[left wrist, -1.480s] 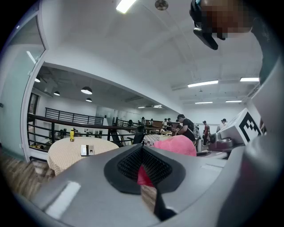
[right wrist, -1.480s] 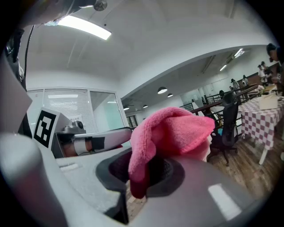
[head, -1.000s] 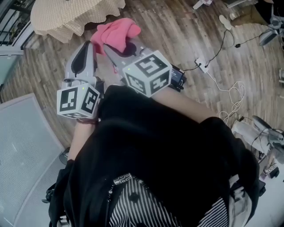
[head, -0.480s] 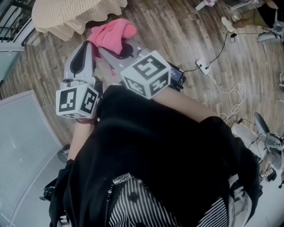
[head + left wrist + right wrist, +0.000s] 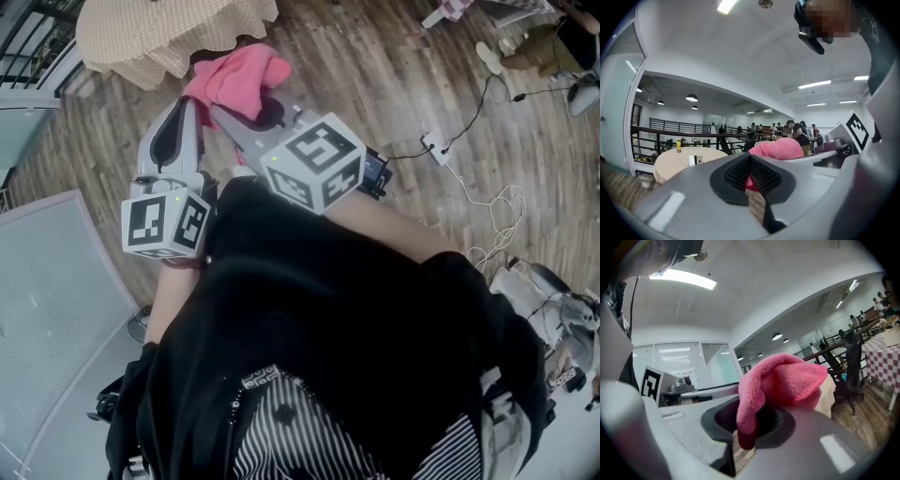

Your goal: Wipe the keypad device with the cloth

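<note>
A pink cloth (image 5: pixel 239 75) hangs bunched from the tips of my right gripper (image 5: pixel 227 105), which is shut on it; in the right gripper view the cloth (image 5: pixel 780 380) drapes over the dark pads (image 5: pixel 719 420). My left gripper (image 5: pixel 186 105) is held just left of it, jaws together with nothing held. In the left gripper view the cloth (image 5: pixel 780 150) shows beyond the closed pads (image 5: pixel 736 171). A dark device with a small screen (image 5: pixel 375 173) peeks out beside the right gripper's marker cube; I cannot see any keys on it.
Wooden floor lies below. A round table with a beige checked cover (image 5: pixel 159 33) stands at the top left, a pale grey panel (image 5: pixel 47 309) at the left. A white power strip (image 5: pixel 433 143) and loose cables (image 5: pixel 492 216) lie to the right. The person's dark top fills the lower frame.
Both grippers stay close together and nearly still. The cloth has drifted slightly up and left in the head view as the head camera shifted.
</note>
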Available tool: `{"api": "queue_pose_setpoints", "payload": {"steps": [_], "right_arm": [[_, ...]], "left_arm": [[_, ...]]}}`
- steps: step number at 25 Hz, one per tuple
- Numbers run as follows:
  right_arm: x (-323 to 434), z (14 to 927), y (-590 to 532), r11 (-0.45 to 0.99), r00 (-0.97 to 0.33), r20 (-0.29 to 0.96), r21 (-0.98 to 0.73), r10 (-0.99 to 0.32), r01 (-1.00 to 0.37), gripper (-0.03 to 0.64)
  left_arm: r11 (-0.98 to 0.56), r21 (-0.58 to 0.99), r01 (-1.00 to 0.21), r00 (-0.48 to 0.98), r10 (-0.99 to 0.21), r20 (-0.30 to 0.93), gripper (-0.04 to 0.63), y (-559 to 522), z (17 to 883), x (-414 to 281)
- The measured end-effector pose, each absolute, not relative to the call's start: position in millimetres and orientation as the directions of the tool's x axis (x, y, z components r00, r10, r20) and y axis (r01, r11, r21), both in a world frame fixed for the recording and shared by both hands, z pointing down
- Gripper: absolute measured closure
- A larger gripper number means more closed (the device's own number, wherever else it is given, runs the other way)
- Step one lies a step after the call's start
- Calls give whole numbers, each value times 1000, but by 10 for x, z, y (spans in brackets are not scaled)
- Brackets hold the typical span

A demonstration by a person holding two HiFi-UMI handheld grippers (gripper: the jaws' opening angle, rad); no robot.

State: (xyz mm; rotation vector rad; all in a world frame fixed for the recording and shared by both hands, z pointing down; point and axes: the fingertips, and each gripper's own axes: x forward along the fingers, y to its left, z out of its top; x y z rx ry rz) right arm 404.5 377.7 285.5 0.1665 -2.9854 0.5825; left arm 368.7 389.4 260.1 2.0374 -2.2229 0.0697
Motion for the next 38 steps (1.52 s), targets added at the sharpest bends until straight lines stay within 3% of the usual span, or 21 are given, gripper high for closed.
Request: {"api": "queue_pose_setpoints", "payload": {"steps": [9, 17, 38], "right_arm": [[3621, 2882, 3581, 915, -985, 153, -382, -75, -130, 549], [3217, 2789, 3117, 919, -972, 162, -329, -169, -215, 549], [963, 2620, 2554, 906, -946, 208, -294, -250, -304, 549]], "left_arm": [[71, 81, -994, -60, -990, 126, 600, 3648, 2611, 3304], [43, 144, -989, -27, -993, 115, 600, 3172, 2518, 2772], [-95, 202, -975, 113, -990, 85, 598, 2490, 2404, 575]]}}
